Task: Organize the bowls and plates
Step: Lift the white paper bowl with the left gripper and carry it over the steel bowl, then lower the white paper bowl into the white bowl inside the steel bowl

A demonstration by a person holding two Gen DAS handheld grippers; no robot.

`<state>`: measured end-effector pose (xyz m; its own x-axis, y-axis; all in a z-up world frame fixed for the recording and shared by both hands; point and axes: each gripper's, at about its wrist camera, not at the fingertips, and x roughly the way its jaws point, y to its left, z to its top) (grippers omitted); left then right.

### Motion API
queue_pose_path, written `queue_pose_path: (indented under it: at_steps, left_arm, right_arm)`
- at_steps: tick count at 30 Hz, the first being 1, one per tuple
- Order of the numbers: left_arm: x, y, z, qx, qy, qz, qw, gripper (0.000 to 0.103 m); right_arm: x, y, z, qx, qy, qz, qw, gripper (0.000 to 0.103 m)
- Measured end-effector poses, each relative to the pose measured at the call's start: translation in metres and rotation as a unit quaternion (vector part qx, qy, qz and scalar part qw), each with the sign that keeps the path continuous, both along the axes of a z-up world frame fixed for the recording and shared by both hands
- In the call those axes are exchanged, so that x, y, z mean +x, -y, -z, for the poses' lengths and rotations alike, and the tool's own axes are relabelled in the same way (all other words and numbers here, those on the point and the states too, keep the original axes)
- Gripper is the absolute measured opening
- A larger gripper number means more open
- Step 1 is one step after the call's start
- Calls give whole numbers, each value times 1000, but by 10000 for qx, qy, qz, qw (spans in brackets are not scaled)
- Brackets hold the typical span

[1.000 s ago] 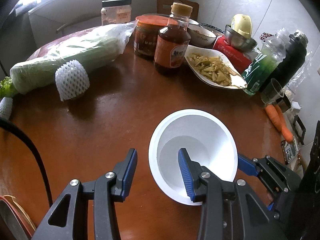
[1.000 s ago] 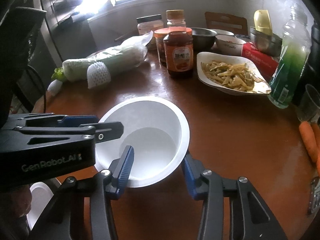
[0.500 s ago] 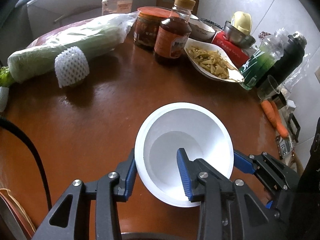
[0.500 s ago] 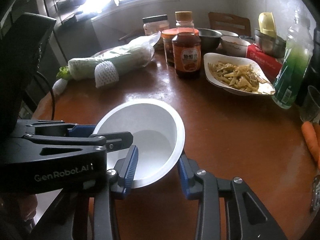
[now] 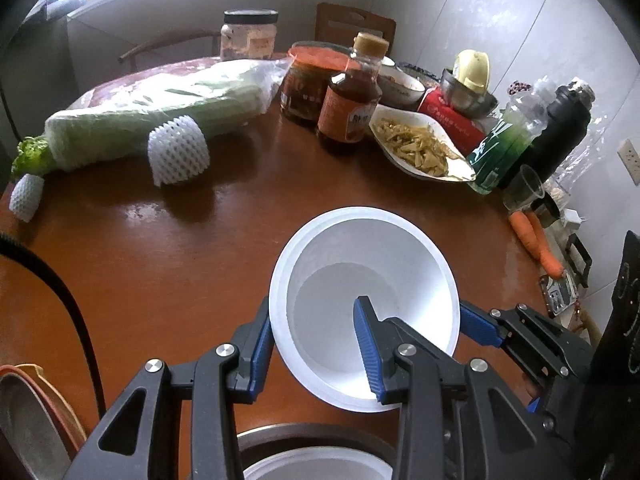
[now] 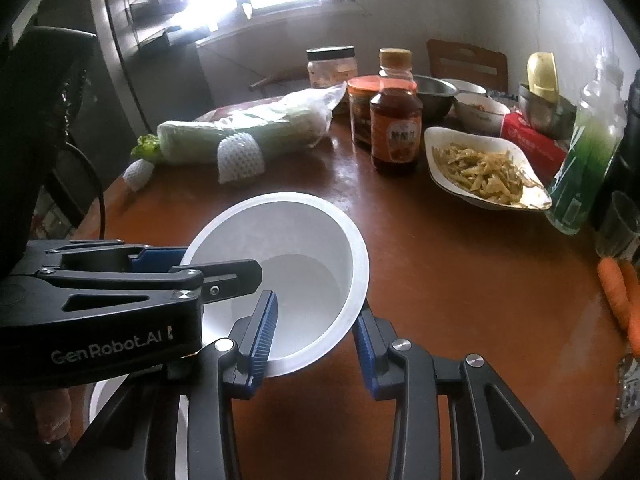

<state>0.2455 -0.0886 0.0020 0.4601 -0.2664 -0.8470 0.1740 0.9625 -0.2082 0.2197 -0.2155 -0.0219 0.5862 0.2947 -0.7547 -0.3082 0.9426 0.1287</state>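
a: left gripper (image 5: 316,344) — straddling the near-left wall of the white bowl (image 5: 360,272), one blue pad outside the rim, the other inside; pinching or merely bracketing, cannot tell.

b: right gripper (image 6: 316,336) — doing likewise at the bowl's (image 6: 288,240) near-right rim, inner pad inside, outer pad just outside; contact not resolvable either.

a: bowl — sitting tilted directly ahead of both sets of fingers, over the brown table (image 5: 160,260); resting or lifted, cannot tell.

b: second white bowl (image 5: 320,464) — showing below the left gripper, inside a darker round rim, at the bottom edge.

a: far ahead of the left gripper — standing upright, a sauce bottle (image 5: 352,96); just beside it to the right, lying, a white dish of shredded food (image 5: 416,144).

b: ahead and left — lying on the table, wrapped cabbage (image 5: 160,112); ahead and far right, carrots (image 5: 536,240) near the table edge.
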Motion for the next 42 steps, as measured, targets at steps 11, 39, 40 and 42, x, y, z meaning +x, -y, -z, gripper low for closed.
queue_pose_path:
  at_steps: [11,39,40,42]
  left_arm:
    - [-22,-15,-19,-64,244,-73,9997,39]
    - [-101,-46,-61,-131,875,-249,9958,39]
    - [-102,-46,-62,-139,888,-246,9956,39]
    - [-107,-48,-64,-137,921,-250,9953,39]
  right_arm:
    - [-20,-15,-17,-37,195,-90,9998,39]
    - [-88,-45,-56,-88,759,-316,9966,39]
    - [-89,-45,-56,-89,768,-318,9965,39]
    - [-94,-46,-58,-93,804,-325,9962,39]
